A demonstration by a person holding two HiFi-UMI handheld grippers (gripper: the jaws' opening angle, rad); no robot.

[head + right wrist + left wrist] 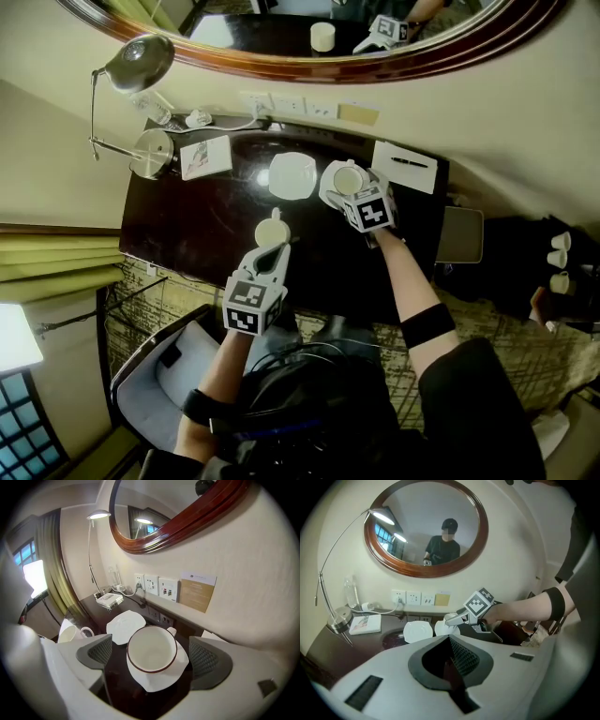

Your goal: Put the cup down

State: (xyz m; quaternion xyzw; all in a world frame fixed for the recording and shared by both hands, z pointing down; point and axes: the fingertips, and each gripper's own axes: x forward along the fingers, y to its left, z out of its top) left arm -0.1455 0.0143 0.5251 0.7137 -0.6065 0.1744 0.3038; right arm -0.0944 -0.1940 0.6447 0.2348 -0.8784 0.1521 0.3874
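A white cup with a dark red rim (152, 648) stands on a white saucer (159, 682) on the dark table (197, 225). My right gripper (351, 190) is open, one pad on each side of this cup, and neither pad touches it. An empty saucer (292, 175) lies just left of it. A second white cup (272, 230) with a handle stands right at the tips of my left gripper (271, 253). The left gripper's jaws are shut, and in the left gripper view nothing shows between them; that cup is hidden there.
At the table's back left are a desk lamp (141, 66), a booklet (204, 156) and a plastic bottle (349, 592). A notepad with a pen (405, 166) lies at the back right. Wall sockets (152, 584) and an oval mirror (424, 527) are behind. A chair (178, 375) is by the near edge.
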